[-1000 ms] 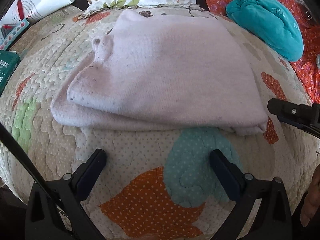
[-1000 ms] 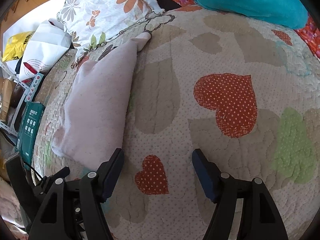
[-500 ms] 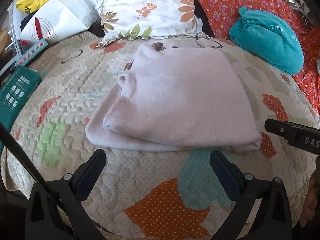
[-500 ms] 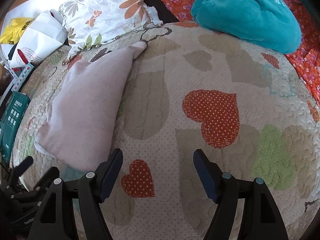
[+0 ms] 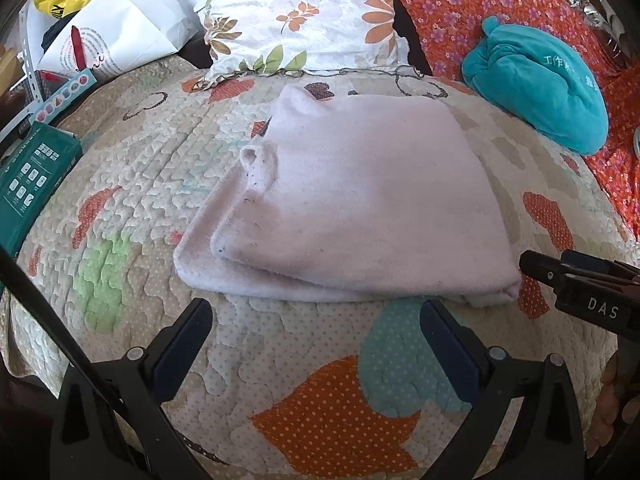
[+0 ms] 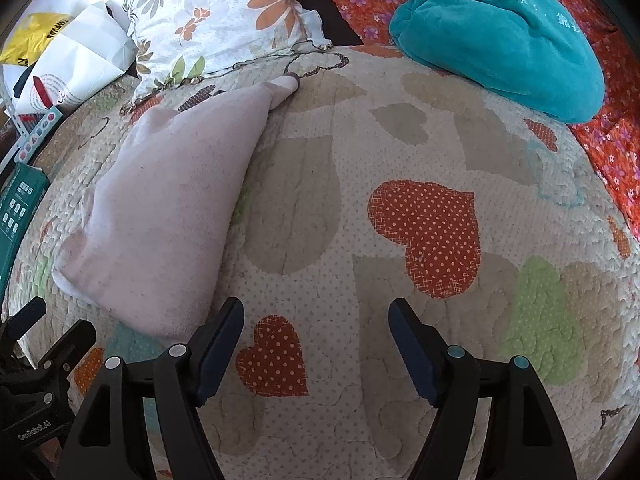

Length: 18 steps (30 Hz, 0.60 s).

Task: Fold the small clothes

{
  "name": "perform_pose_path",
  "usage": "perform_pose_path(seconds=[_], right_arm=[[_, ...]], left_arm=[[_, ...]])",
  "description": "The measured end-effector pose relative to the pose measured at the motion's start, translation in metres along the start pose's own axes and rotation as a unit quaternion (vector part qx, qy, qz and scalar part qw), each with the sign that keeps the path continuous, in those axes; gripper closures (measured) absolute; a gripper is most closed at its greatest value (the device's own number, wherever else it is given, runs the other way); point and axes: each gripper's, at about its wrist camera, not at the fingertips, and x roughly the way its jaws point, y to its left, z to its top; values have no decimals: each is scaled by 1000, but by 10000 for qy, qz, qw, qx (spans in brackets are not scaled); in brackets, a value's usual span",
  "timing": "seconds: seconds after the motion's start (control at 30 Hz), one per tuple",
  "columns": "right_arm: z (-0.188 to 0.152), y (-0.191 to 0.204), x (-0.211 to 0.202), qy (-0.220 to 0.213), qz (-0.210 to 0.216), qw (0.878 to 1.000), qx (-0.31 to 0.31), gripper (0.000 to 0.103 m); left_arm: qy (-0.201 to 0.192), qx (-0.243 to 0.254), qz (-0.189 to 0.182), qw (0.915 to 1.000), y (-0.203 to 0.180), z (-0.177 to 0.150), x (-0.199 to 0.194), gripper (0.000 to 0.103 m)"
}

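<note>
Quilt [image 5: 280,364], heart-patched, over a bed; pillow [image 5: 296,16] and teal bundle [image 5: 536,84] at its far edge. Garment [image 5: 360,208]: pale pink, folded flat mid-quilt, seemingly finished. Left gripper [image 5: 316,340]: jaws wide, empty, clear of the near fold. Right gripper [image 6: 316,344]: wide, empty, over bare quilt beside the garment.
</note>
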Motion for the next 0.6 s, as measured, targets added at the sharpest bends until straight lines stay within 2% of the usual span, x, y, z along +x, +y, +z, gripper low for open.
perform_pose_path(seconds=[0.6], right_arm=[[-1,5,0,-7,-136,9997,-179,22]], left_arm=[[99,-30,-112,9999,-1,-1,0,0]])
